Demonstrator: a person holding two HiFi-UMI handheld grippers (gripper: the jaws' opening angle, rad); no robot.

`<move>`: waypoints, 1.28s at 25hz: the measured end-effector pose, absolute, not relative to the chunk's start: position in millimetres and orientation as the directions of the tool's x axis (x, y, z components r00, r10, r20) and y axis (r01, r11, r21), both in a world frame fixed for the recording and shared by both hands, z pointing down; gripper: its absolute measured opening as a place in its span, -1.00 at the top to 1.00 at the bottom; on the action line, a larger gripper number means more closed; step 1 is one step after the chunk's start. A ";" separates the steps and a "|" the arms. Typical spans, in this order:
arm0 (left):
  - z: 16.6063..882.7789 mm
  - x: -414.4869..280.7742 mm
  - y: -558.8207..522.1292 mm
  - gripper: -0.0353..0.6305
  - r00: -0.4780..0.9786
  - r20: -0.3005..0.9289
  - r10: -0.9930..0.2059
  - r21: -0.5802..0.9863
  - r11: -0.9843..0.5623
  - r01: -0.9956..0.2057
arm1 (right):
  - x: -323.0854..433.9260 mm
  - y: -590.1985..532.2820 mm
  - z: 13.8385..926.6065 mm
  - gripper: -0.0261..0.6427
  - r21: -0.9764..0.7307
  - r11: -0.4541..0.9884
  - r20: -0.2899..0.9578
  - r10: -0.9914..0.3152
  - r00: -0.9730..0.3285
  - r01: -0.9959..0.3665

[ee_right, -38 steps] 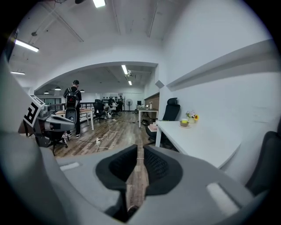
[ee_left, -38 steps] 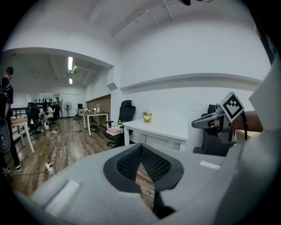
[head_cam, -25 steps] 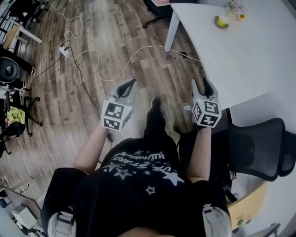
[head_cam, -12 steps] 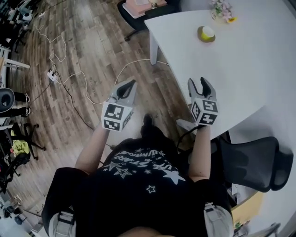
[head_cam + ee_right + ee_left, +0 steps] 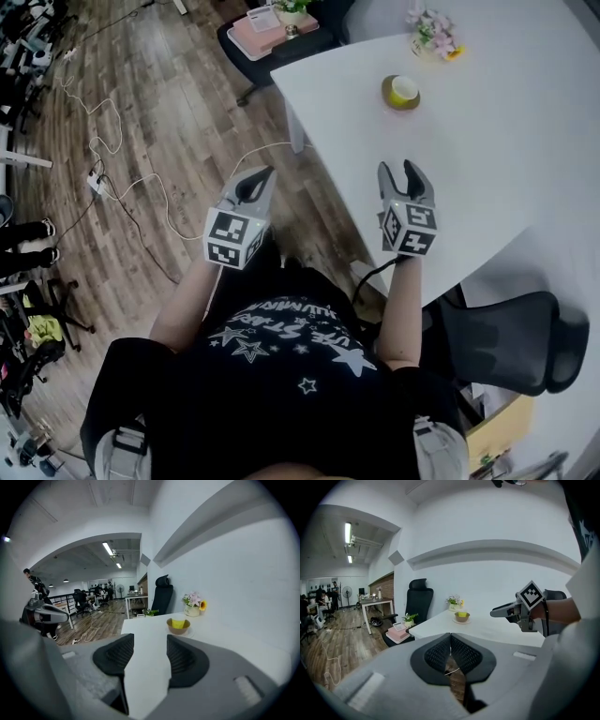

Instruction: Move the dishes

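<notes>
- Head view: a small bowl sits far across the white table, well apart from our left gripper and right gripper.
- Left gripper is closed and empty; the right gripper's jaws have just been opening, with nothing between them.
- We judge the bowl light, rigid and breakable; pinch its rim.

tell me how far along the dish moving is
Nothing looks done: the bowl sits on its saucer on the white table, untouched. In hand: nothing; the right gripper is empty, its jaws have just been opening; the left gripper is shut. Left: reaching, gripping and moving the dishes.
</notes>
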State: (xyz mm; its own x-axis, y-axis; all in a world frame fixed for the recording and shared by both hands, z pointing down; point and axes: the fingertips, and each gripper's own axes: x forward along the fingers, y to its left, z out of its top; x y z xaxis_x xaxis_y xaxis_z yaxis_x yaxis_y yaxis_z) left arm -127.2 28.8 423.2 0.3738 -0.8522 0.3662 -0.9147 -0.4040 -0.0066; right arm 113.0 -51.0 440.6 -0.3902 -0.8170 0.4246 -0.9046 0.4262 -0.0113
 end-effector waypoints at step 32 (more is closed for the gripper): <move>446.9 -54.3 -317.1 0.86 0.804 0.367 -0.467 0.047 -0.854 -0.518 | 119.3 -266.8 494.0 0.32 0.538 0.362 0.689 -0.709 0.150 -0.761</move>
